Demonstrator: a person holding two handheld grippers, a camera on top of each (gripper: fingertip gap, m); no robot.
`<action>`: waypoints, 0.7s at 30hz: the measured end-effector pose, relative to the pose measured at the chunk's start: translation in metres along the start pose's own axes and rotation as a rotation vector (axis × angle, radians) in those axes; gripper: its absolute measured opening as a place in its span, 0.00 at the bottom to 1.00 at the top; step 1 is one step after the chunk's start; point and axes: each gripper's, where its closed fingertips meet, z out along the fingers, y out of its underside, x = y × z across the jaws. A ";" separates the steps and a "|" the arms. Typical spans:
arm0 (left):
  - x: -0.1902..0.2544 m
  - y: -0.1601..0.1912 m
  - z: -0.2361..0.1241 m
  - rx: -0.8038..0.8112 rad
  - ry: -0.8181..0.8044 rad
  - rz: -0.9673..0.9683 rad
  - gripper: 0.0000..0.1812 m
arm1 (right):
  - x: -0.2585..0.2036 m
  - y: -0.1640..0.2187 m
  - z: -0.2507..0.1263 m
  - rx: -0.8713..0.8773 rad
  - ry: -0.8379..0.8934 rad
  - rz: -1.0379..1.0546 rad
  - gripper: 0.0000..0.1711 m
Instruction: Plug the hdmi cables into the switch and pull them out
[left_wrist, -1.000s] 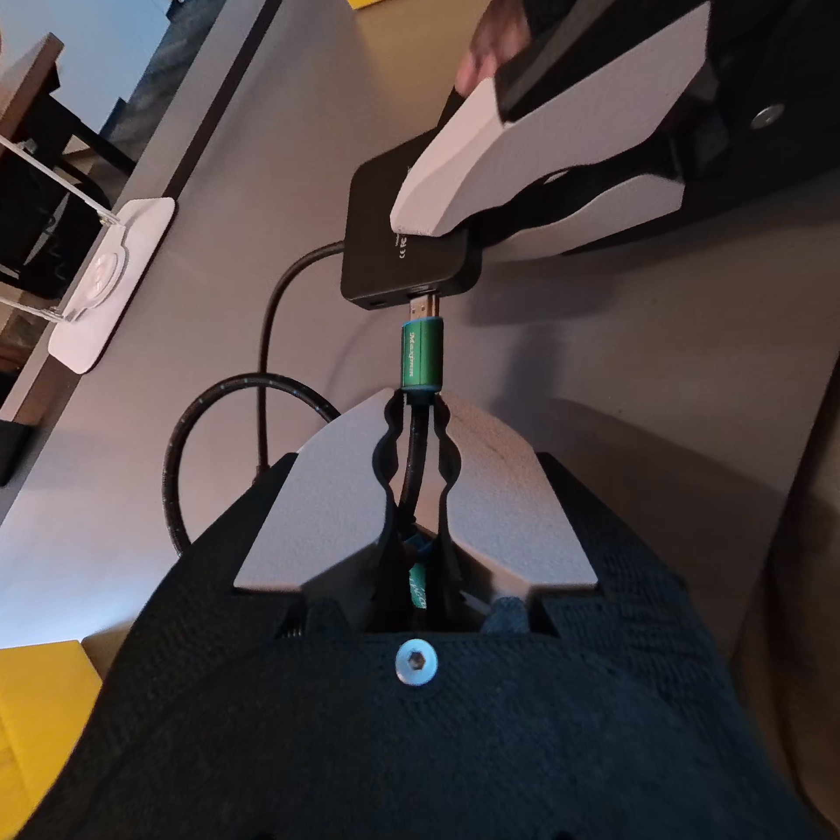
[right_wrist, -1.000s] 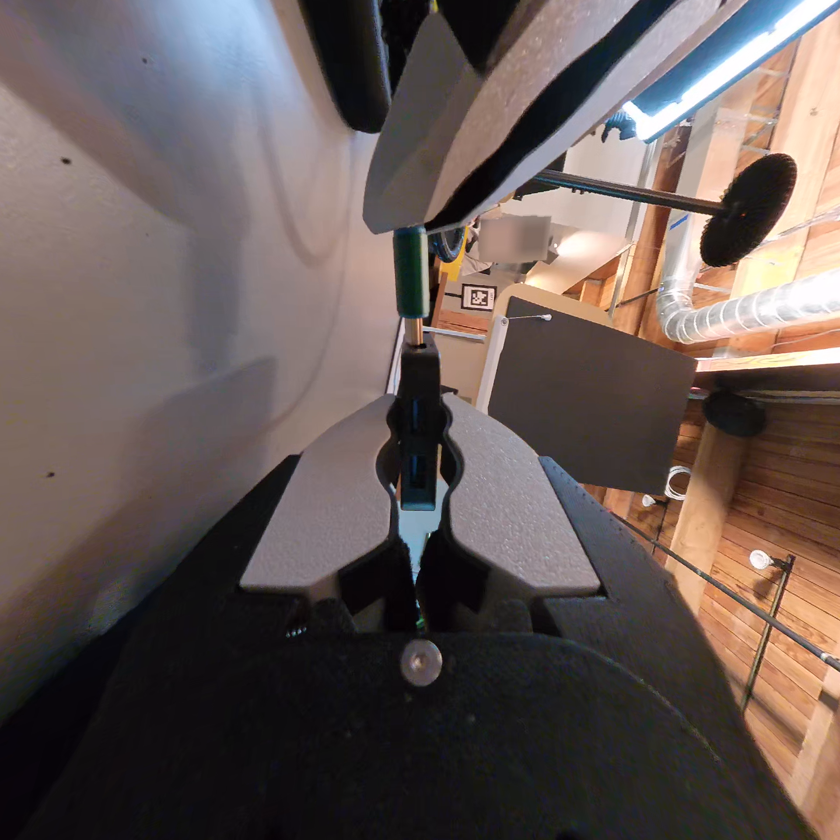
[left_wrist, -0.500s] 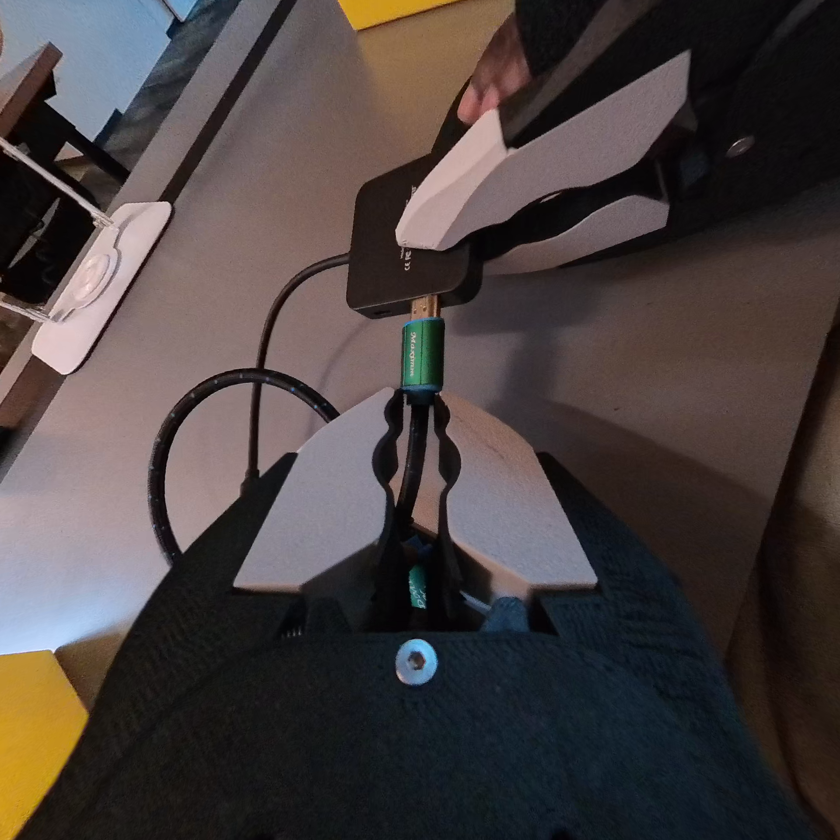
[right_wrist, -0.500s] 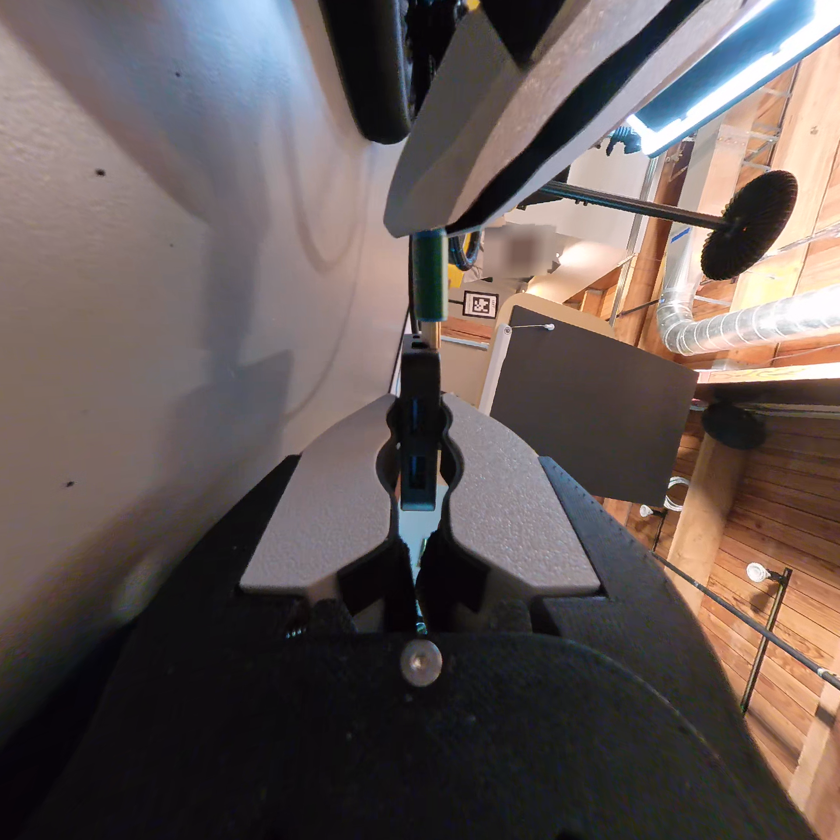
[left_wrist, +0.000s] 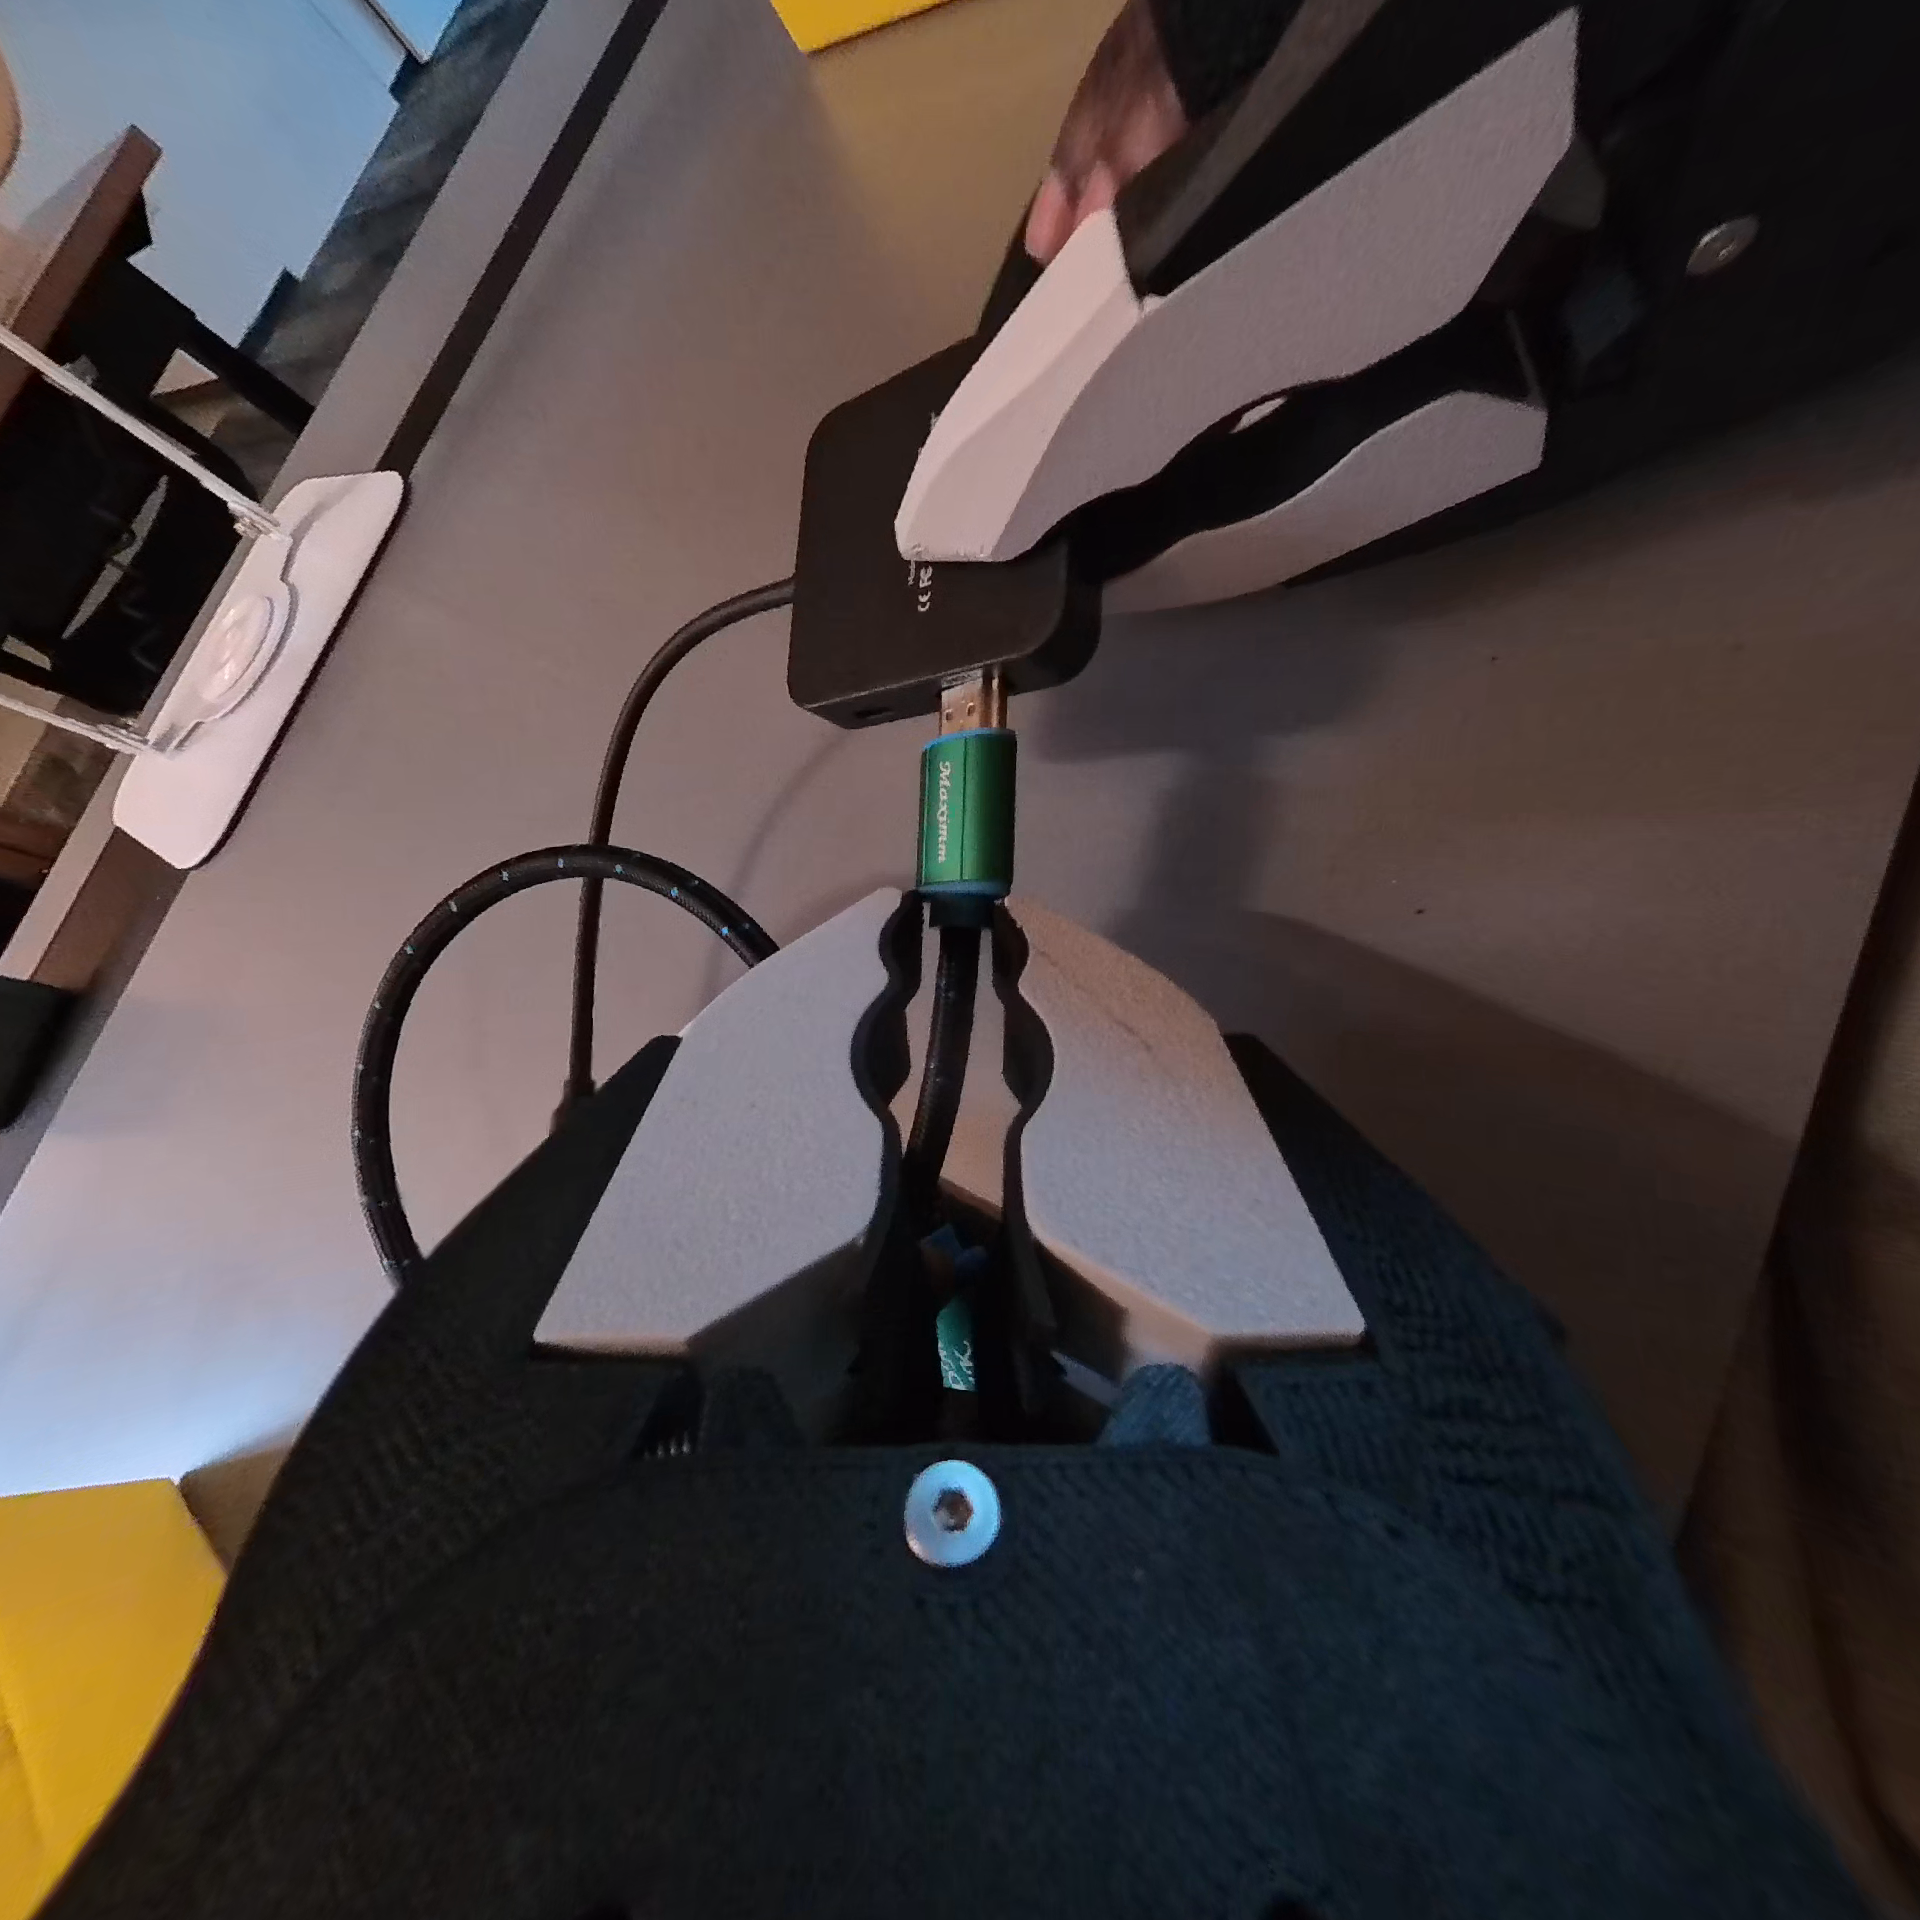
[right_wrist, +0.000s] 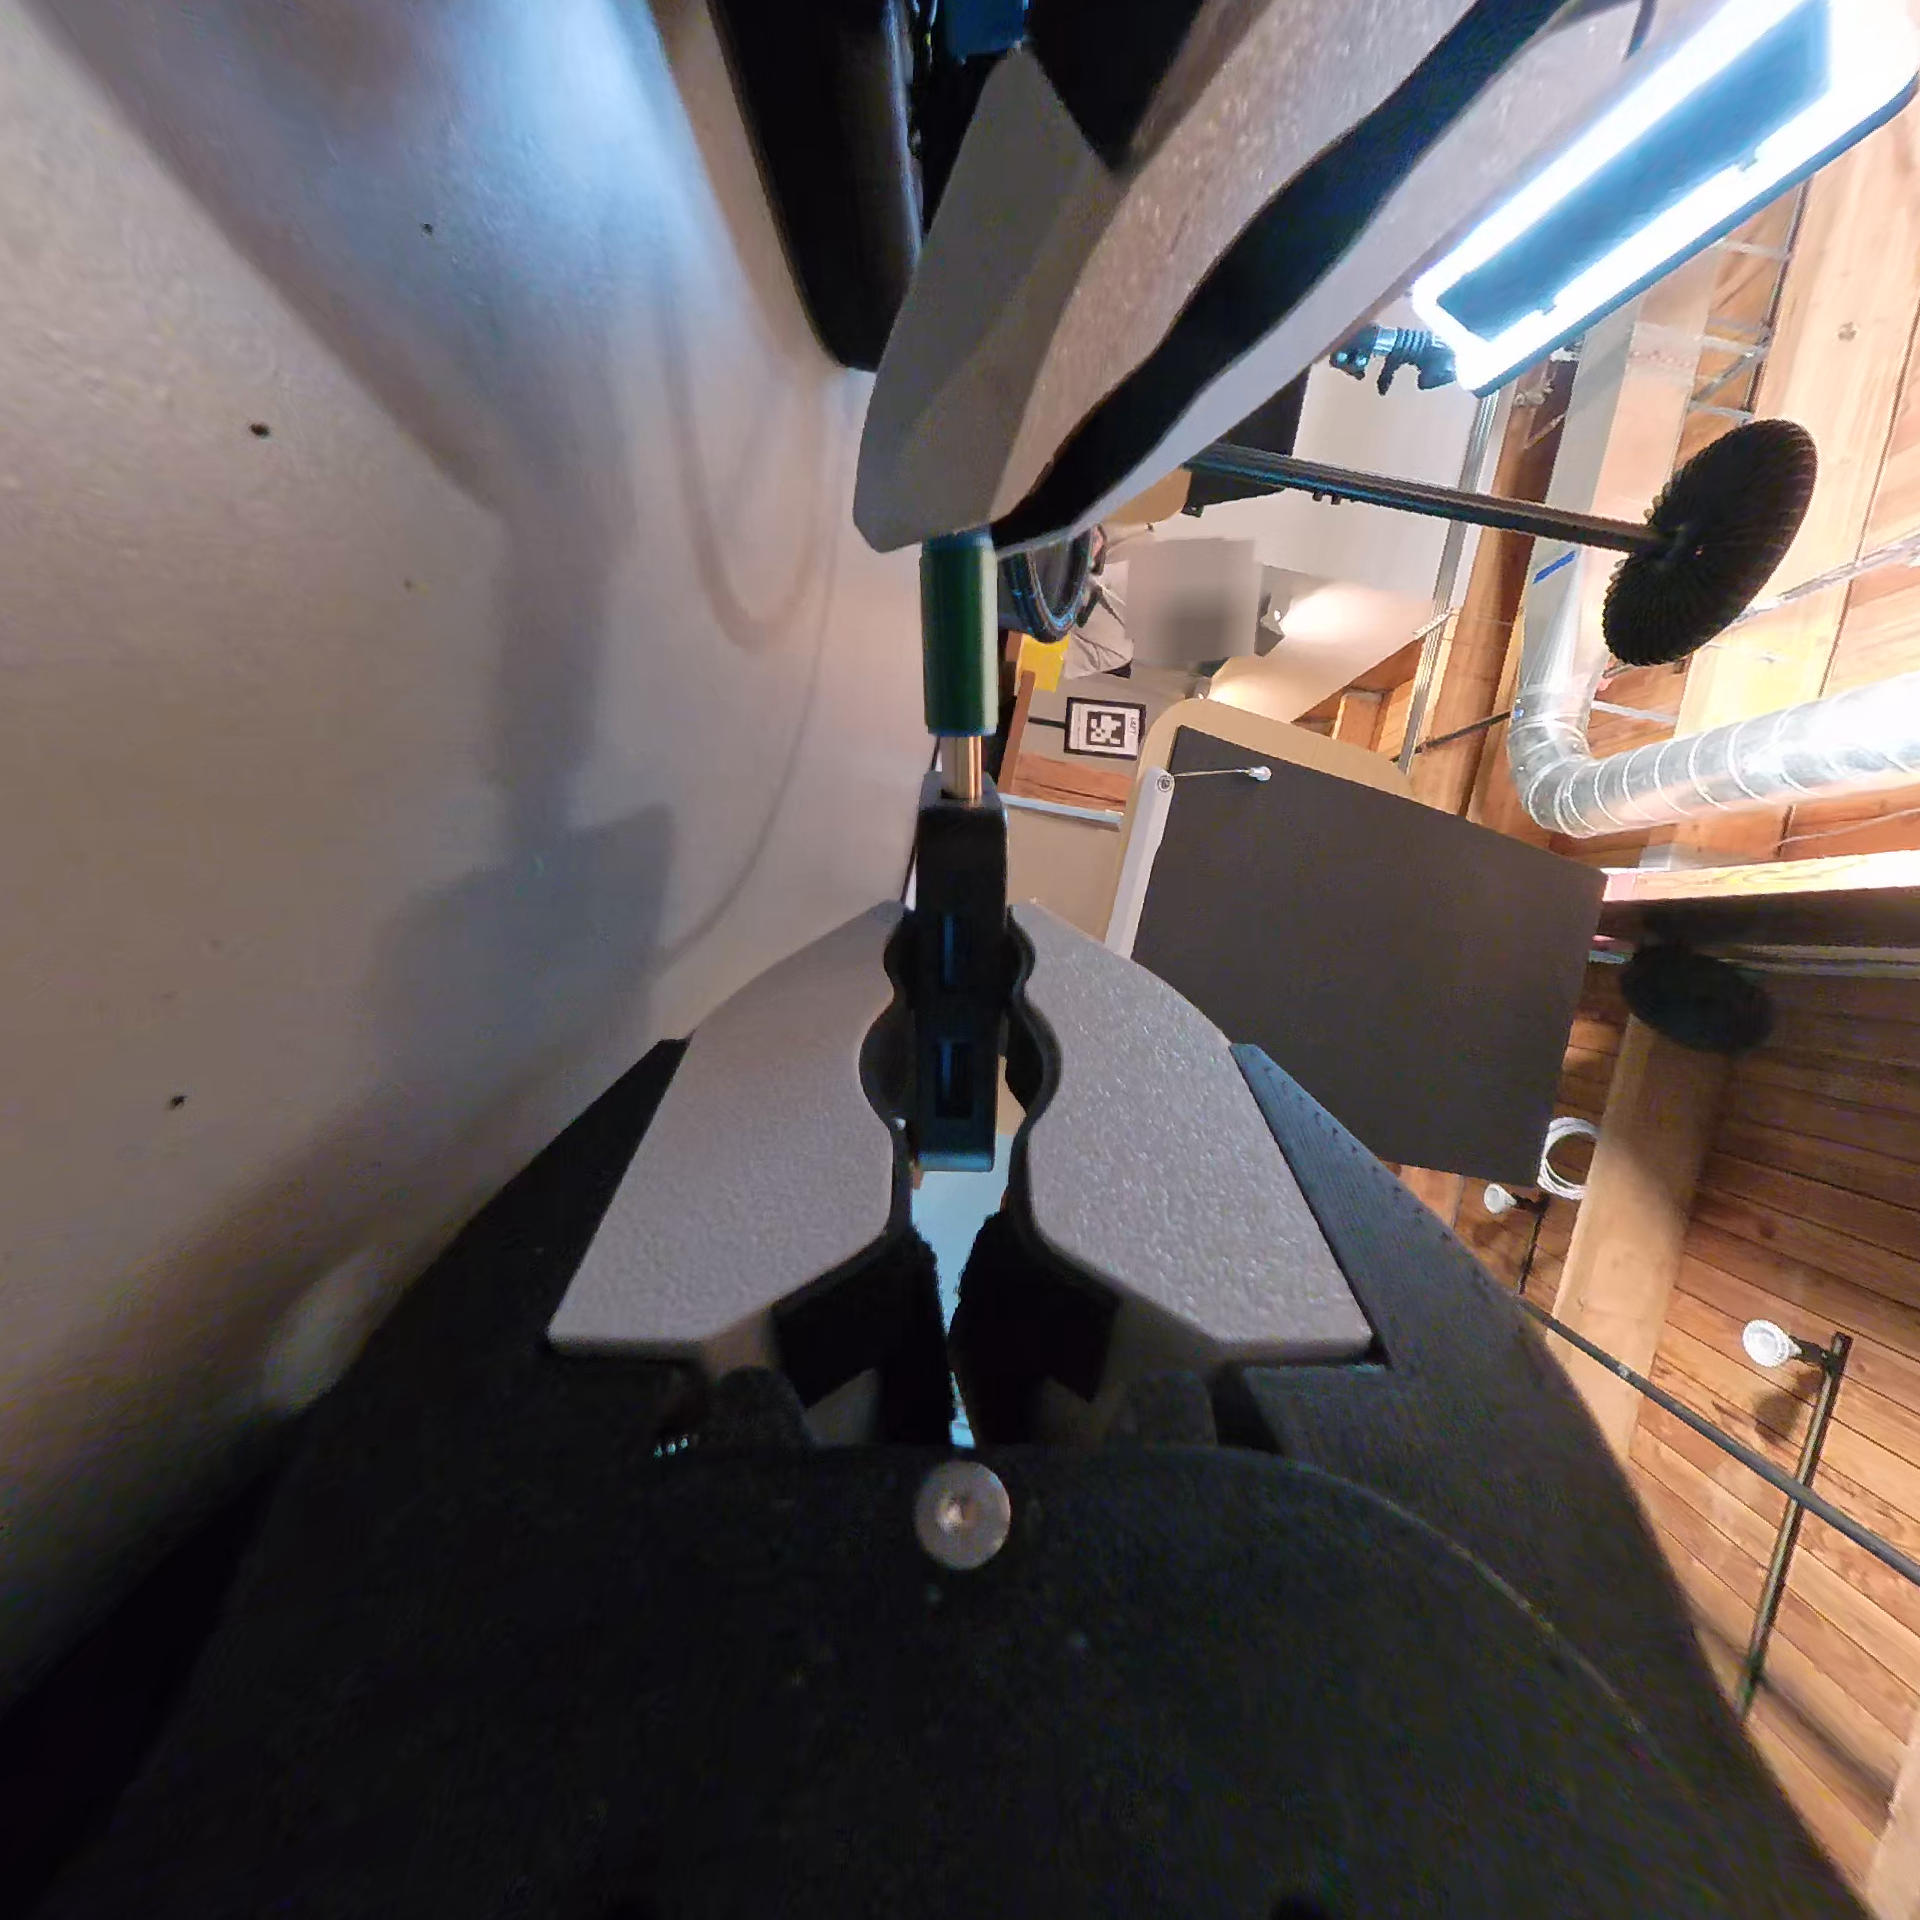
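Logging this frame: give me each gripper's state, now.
Left gripper: shut on the braided HDMI cable behind its green plug.
Right gripper: shut on the black switch.

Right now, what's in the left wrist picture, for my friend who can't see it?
The left tongs grip a braided black cable just behind its green plug, whose gold tip sits partly in a black switch. The right tongs clamp the switch above a grey table.

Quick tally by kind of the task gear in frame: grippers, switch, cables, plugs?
Grippers: 2, left gripper, right gripper
Switch: 1, black switch
Cables: 2, braided cable, thin black cable
Plugs: 1, green plug
Total: 6
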 end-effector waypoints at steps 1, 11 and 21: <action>0.000 0.001 0.000 -0.011 -0.013 0.023 0.07 | -0.001 -0.001 0.000 0.010 -0.009 0.000 0.08; -0.009 -0.001 0.002 -0.013 -0.182 0.123 0.06 | 0.001 -0.024 -0.006 0.153 0.020 0.030 0.08; 0.013 -0.021 -0.016 0.250 -0.057 0.359 0.06 | 0.015 -0.035 -0.047 0.512 -0.019 0.267 0.08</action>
